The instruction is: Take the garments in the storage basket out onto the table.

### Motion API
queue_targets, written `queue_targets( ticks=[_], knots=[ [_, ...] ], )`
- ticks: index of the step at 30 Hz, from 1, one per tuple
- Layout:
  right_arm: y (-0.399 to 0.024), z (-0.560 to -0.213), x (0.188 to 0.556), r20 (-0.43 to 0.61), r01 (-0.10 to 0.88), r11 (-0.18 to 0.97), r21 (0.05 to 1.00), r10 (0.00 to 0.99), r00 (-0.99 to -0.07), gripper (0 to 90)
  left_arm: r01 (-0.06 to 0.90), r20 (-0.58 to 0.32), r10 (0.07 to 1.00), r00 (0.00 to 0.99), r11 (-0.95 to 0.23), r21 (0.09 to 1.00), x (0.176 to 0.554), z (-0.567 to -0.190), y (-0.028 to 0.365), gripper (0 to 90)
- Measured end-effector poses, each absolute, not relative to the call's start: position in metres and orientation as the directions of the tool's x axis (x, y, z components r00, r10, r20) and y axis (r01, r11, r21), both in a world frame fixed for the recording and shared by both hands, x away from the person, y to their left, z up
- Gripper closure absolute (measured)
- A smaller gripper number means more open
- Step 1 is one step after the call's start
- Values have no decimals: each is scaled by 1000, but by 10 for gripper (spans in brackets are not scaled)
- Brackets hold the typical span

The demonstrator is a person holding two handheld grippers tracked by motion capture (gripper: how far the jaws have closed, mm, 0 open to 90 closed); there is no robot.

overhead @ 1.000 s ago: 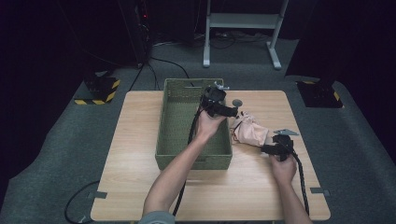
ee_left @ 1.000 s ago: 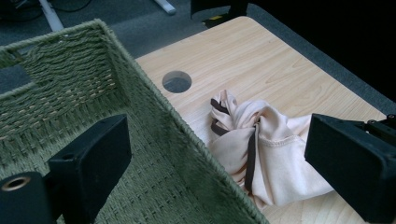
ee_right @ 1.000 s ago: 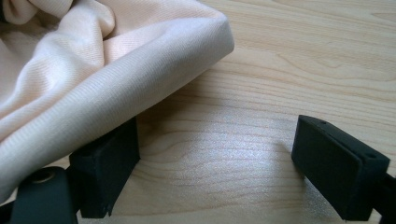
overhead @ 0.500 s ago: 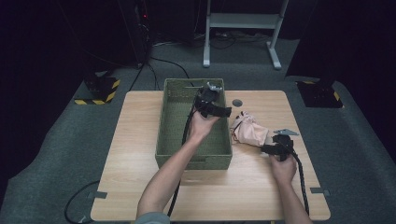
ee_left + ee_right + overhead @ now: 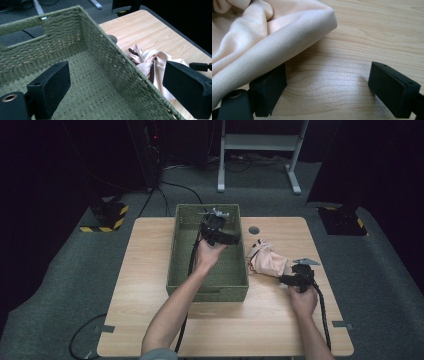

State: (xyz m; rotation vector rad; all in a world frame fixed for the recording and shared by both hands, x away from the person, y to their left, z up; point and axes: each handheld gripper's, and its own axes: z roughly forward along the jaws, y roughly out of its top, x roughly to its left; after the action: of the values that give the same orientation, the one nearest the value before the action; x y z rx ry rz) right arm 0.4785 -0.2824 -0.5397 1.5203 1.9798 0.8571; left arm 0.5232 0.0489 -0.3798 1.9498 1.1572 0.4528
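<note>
Near the right edge of the light wooden tabletop [image 5: 150, 270] lies a crumpled pale pink cloth bundle with dark trim [image 5: 266, 260], just beside the right wall of the green woven rectangular basket [image 5: 176, 255]. Right gripper [image 5: 286, 280] rests low on the wood at the cloth's near side, jaws spread wide, one jaw partly under a fold, nothing clamped. Left gripper [image 5: 235, 240] is held over the basket's far half, jaws wide apart, gripping nothing.
</note>
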Motion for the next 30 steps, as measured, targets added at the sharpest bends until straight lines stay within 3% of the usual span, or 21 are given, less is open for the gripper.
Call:
queue_targets(
  ticks=[30],
  knots=[
    [-282, -540, 478, -11, 654, 180, 734, 967, -254, 146, 552, -104, 861, 498, -222, 804, 516, -373, 79, 83]
  ],
)
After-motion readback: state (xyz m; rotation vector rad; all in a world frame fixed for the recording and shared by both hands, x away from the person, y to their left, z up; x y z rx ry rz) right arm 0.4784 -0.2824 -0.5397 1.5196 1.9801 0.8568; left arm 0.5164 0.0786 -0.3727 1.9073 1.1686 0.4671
